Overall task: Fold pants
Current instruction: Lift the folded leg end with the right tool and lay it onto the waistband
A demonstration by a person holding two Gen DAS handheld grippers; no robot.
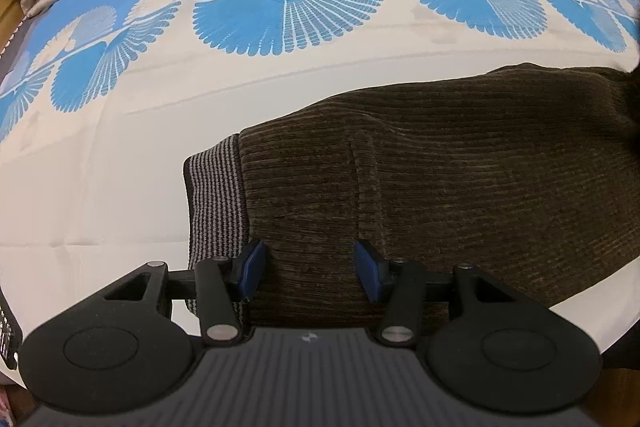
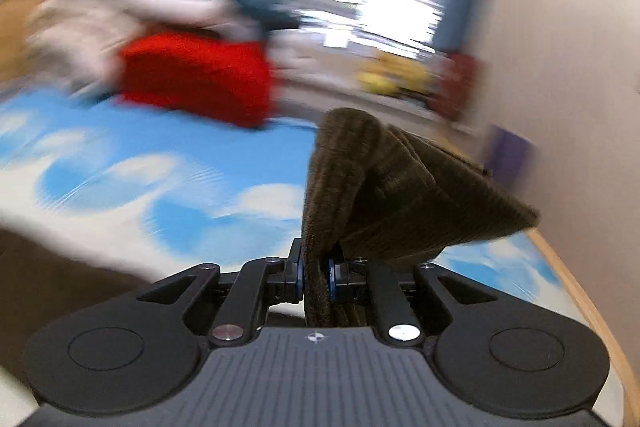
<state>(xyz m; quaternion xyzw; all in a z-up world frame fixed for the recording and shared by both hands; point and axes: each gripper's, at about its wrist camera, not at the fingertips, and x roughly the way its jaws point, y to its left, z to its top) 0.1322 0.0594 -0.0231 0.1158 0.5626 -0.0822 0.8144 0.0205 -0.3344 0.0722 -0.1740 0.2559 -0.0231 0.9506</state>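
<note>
pants (image 1: 420, 179) on bed sheet (image 1: 100, 187), one end pinched in clenched right gripper (image 2: 316, 275).
brown ribbed knit, striped cuff (image 1: 216, 203); spread left gripper (image 1: 308, 271) straddling fabric near cuff, gripping nothing.

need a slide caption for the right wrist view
Right tool clamped on a fold of brown ribbed pants, lifted above the blue-and-white bedsheet.
</note>
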